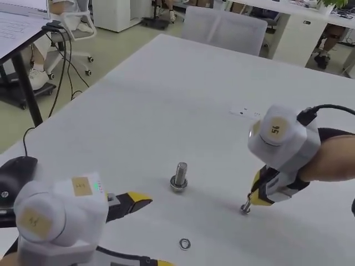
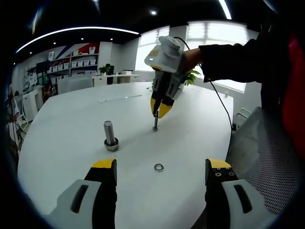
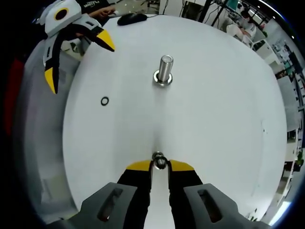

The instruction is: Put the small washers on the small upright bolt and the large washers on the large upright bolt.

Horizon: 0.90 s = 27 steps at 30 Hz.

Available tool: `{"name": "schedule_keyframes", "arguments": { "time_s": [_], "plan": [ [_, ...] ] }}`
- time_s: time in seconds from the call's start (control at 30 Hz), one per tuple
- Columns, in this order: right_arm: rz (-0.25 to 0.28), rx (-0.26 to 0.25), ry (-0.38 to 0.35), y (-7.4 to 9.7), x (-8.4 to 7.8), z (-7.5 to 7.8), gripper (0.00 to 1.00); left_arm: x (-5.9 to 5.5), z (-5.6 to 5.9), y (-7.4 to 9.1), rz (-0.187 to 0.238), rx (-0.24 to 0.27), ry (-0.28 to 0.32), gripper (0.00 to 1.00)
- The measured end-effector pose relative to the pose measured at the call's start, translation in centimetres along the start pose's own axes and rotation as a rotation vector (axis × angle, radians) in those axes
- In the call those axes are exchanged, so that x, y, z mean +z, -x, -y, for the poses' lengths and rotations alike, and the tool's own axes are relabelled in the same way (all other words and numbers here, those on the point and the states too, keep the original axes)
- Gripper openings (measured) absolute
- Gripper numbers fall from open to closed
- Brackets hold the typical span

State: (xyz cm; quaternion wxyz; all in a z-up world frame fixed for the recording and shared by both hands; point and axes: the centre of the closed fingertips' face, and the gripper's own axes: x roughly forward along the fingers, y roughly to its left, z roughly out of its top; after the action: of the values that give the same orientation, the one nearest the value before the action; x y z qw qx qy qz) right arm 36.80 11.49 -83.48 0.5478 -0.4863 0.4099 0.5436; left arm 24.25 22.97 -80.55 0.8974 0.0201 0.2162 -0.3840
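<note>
The large upright bolt (image 1: pixel 179 176) (image 2: pixel 109 135) (image 3: pixel 164 70) stands mid-table with a washer round its base. To its right stands the small upright bolt (image 1: pixel 245 208) (image 2: pixel 156 126). My right gripper (image 1: pixel 252 198) (image 2: pixel 157 112) (image 3: pixel 159 165) points down right over the small bolt, its jaws nearly together on a small washer (image 3: pixel 159 159) at the bolt's top. A loose washer (image 1: pixel 184 244) (image 2: pixel 158 167) (image 3: pixel 104 101) lies flat near the front edge. My left gripper (image 1: pixel 154 231) (image 2: pixel 160 163) hovers open just short of that washer, holding nothing.
The white table (image 1: pixel 166 105) stretches far back. A small label (image 1: pixel 244 113) lies behind the right gripper. A black mouse (image 1: pixel 13 172) sits at the left edge, a grey chair (image 1: pixel 222 29) stands at the far side, and cables (image 1: pixel 64 61) hang at the left.
</note>
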Motion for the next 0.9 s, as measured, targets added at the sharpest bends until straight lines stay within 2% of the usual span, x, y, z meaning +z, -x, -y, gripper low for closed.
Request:
{"name": "schedule_keyframes", "arguments": {
  "time_s": [0.3, 0.9],
  "plan": [
    [-0.004, 0.014, -0.012, -1.5, -0.4, -0.2, 0.14, -0.1, -0.1, 0.0, -0.004, 0.002, 0.003, 0.75],
    [-0.002, 0.021, -0.022, -2.9, -0.6, -0.3, 0.14, -0.2, -0.1, -0.1, -0.006, 0.005, 0.004, 0.75]
  ]
}}
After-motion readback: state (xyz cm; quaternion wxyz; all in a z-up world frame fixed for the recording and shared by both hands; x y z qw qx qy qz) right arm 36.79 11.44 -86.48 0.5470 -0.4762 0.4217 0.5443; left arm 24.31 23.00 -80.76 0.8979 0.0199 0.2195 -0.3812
